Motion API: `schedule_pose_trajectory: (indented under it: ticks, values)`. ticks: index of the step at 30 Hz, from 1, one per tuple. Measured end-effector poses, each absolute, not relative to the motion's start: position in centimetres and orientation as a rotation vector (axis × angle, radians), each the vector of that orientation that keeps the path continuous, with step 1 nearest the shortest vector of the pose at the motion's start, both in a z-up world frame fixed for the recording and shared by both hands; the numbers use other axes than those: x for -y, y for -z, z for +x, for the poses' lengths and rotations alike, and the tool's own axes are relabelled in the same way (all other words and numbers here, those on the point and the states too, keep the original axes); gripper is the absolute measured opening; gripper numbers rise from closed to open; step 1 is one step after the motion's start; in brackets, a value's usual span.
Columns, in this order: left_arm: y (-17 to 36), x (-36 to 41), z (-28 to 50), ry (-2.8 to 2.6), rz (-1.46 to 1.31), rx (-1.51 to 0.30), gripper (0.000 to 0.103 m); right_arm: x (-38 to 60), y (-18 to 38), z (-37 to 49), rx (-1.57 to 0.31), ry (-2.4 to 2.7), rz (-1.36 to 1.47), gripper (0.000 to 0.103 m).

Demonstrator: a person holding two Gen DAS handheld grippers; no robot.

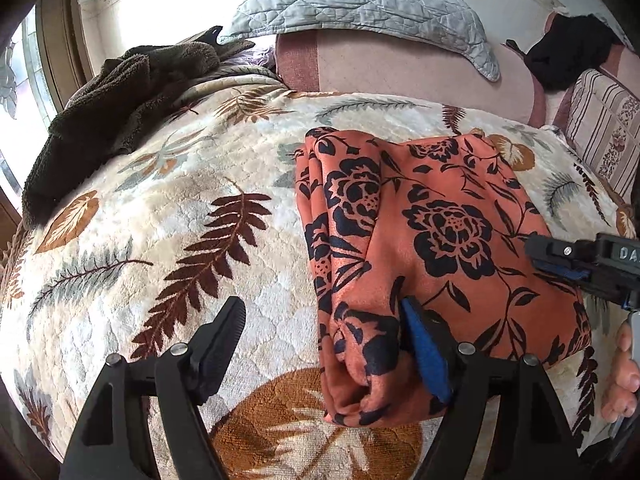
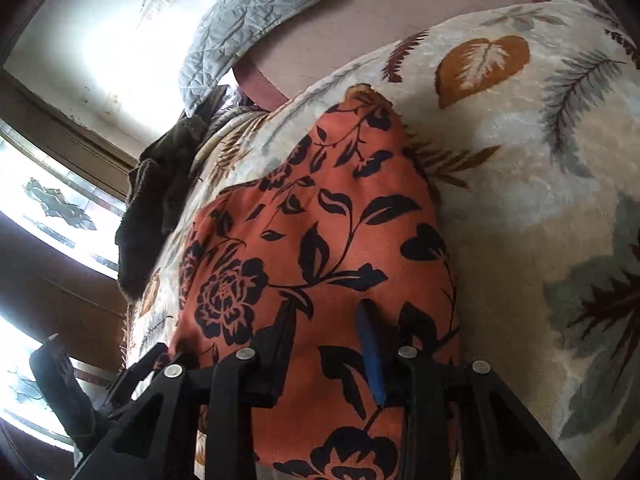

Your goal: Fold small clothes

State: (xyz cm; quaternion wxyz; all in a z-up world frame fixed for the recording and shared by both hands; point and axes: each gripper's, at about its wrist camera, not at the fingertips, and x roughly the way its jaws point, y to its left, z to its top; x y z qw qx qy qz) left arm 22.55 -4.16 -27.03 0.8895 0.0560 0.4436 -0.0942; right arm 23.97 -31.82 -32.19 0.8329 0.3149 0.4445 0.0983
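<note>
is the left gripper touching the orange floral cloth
Touching. In the left wrist view the left gripper is open, and its blue-padded finger presses against the folded orange floral cloth; the other finger is clear.

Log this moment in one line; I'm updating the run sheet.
orange floral garment: folded on leaf-print blanket | left tongs: open, straddling its edge | right tongs: open, on garment

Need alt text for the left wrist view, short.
A folded orange floral garment lies on a leaf-print blanket; the open left gripper sits at its near edge, blue-padded finger touching the cloth. The right gripper reaches in from the right. A brown towel lies far left.
</note>
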Motion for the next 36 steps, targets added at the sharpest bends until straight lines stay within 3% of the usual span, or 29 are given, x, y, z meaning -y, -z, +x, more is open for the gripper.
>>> schedule_pose_trajectory:
  ticks: [7, 11, 19, 23, 25, 30, 34, 36]
  values:
    - [24.8, 3.0, 24.9, 0.203, 0.009, -0.949, 0.081, 33.2, 30.0, 25.5, -0.813, -0.201, 0.7, 0.037]
    - [22.5, 3.5, 28.4, 0.148, 0.067, -0.898, 0.081, 34.8, 30.3, 28.6, -0.841, -0.173, 0.765, 0.037]
    - [29.1, 4.6, 32.2, 0.018, 0.292, -0.994, 0.083, 36.1, 34.2, 32.4, -0.947, -0.175, 0.887, 0.039]
    - [26.2, 4.0, 30.1, 0.02, 0.275, -0.904, 0.083, 36.4, 32.0, 30.4, -0.89, -0.202, 0.887, 0.042]
    - [25.2, 3.2, 28.6, 0.018, 0.234, -0.894, 0.083, 36.4, 31.0, 28.4, -0.866, -0.229, 0.894, 0.05]
    - [23.3, 1.6, 24.4, 0.024, 0.209, -0.857, 0.083, 35.0, 28.4, 22.9, -0.821, -0.279, 0.85, 0.05]
    - [25.4, 1.3, 22.2, 0.006, 0.26, -0.909, 0.083, 33.0, 29.0, 18.2, -0.852, -0.269, 0.795, 0.05]
    - [27.0, 1.7, 22.2, -0.011, 0.314, -0.929, 0.083, 31.8, 31.1, 17.6, -0.952, -0.251, 0.783, 0.051]
